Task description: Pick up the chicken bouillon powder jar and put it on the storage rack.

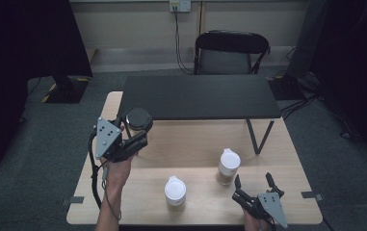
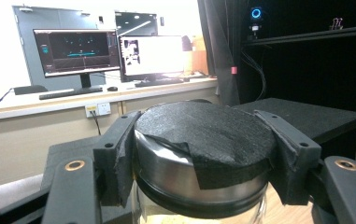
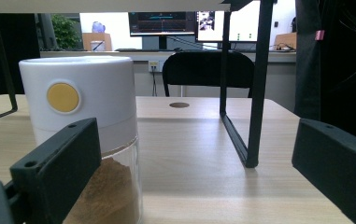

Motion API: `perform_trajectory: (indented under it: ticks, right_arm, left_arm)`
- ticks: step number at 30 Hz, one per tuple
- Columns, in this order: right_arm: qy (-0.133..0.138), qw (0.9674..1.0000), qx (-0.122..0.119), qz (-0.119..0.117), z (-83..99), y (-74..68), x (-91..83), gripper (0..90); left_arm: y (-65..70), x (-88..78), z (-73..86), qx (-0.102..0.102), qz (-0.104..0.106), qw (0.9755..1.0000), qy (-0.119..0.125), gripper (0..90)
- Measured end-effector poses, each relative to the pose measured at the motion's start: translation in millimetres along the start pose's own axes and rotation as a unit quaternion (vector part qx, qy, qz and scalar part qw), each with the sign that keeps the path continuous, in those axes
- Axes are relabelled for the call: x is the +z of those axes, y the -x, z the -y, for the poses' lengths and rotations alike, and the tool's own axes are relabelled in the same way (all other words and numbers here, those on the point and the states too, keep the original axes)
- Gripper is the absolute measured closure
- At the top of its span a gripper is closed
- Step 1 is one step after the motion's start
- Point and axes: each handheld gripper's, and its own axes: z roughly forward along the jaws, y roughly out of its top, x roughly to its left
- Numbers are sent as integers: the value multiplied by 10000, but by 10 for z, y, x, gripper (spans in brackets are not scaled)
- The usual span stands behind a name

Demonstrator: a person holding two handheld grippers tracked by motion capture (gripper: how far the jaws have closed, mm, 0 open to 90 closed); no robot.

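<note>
My left gripper (image 1: pixel 134 130) is shut on a glass jar with a black-covered metal lid (image 1: pixel 138 118), held up off the table's left side by the front left corner of the black shelf. In the left gripper view the pads (image 2: pixel 119 158) press both sides of the lid (image 2: pixel 203 140). My right gripper (image 1: pixel 254 182) rests low at the front right, open, with nothing between its jaws. Just ahead and left of it stands a white-lidded jar of brown powder (image 1: pixel 228 166), close beside the left jaw in the right gripper view (image 3: pixel 84 121).
A second white-lidded jar (image 1: pixel 175 191) stands at the front middle of the wooden table (image 1: pixel 195 144). A black raised shelf (image 1: pixel 200 96) on thin legs (image 3: pixel 255 93) spans the table's back half. Behind it is a black chair (image 1: pixel 231 53).
</note>
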Motion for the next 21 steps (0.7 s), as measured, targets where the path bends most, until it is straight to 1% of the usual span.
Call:
perform_trajectory:
  ticks: [8,9,13,19,21]
  right_arm:
    - [-4,10000,2,2,0,0,0,2]
    - [-5,10000,2,1,0,0,0,2]
    - [-2,10000,1,2,0,0,0,3]
    - [0,10000,-1,-1,0,0,0,2]
    - [1,10000,-2,-3,0,0,0,2]
  left_arm:
    - [-13,39,-92,49,-36,10000,78,350]
    - [-17,44,-100,30,-50,9999,89,350]
    - [-41,71,-134,3,-50,9999,89,350]
    - [-61,130,-197,43,-88,9999,48,350]
    - [-68,149,-215,23,-94,9999,71,350]
